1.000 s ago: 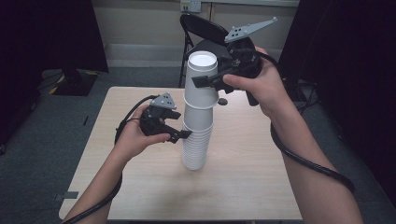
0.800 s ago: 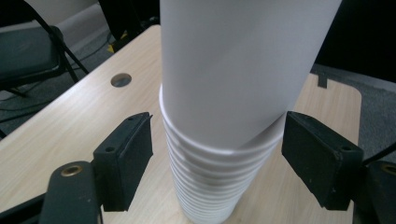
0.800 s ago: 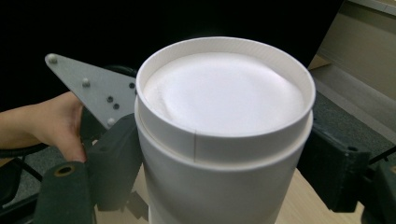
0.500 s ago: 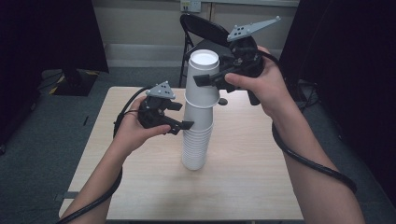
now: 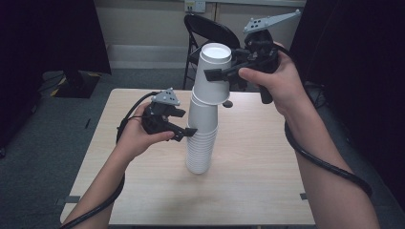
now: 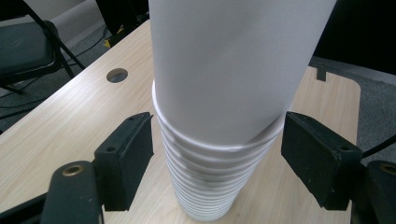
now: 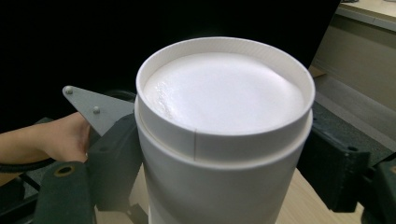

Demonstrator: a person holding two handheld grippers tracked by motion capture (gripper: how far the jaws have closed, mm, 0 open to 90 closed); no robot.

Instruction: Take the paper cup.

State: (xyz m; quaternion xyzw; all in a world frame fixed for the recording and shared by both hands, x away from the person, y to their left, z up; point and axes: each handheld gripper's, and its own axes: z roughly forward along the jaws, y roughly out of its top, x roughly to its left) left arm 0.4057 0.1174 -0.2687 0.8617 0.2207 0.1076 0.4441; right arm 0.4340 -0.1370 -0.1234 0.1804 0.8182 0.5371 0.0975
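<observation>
- We see the stack of white paper cups (image 5: 201, 138) standing upside down, mid-table (image 5: 267, 181).
- Our right gripper (image 5: 228, 72) clasps the top cups (image 5: 214, 71), tilted above the stack.
- Our left gripper (image 5: 190, 128) brackets the stack, jaws apart, not touching.

The stacked cups (image 5: 203, 129) are seen to be of white, matt paper, with smooth walls and rolled rims. The desk (image 5: 258, 191) is surfaced in pale wood-grain laminate with a dull sheen. Both grippers are made of matt black plastic; a grey plate (image 5: 270, 21), metal by its look, is carried on the right one.
</observation>
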